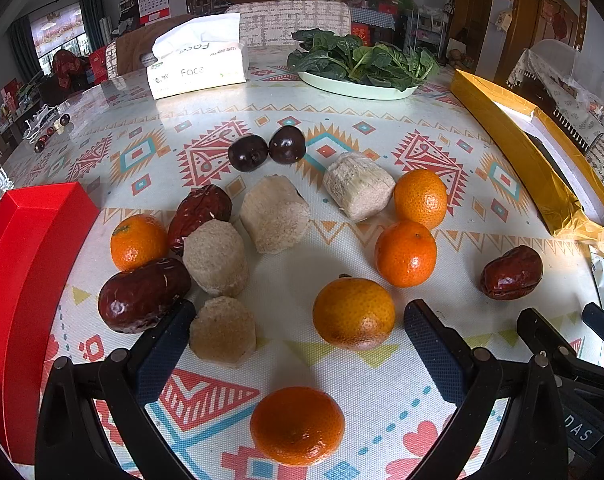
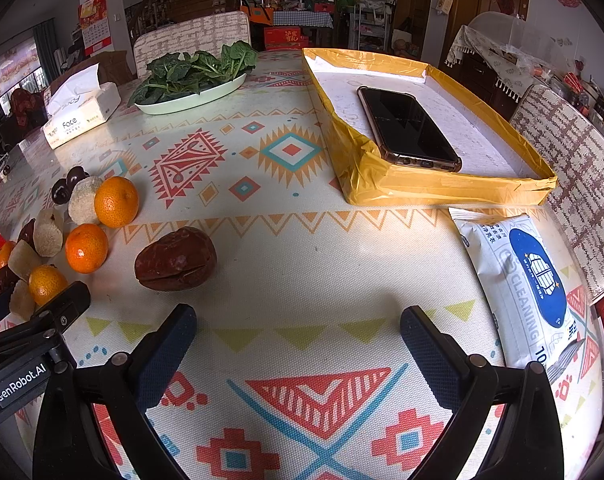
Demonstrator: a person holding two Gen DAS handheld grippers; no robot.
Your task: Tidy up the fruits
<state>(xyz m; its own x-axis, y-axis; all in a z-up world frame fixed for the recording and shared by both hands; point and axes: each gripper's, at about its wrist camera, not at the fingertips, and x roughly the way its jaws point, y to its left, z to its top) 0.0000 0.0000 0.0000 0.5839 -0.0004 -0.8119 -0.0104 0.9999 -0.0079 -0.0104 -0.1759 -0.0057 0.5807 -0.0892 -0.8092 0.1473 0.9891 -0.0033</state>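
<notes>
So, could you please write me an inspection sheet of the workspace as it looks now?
Surface: patterned tablecloth, fruit loose on it.
Job's things: five oranges, three red dates, two dark plums, four pale peeled chunks; red tray and yellow-taped tray.
Clutter: phone in the yellow-taped tray, wipes pack, tissue box, plate of greens.
Grippers: left tongs open around an orange; right tongs open, empty.
Cables: nothing seen.
Surroundings: chairs, staircase, crowded shelves.
</notes>
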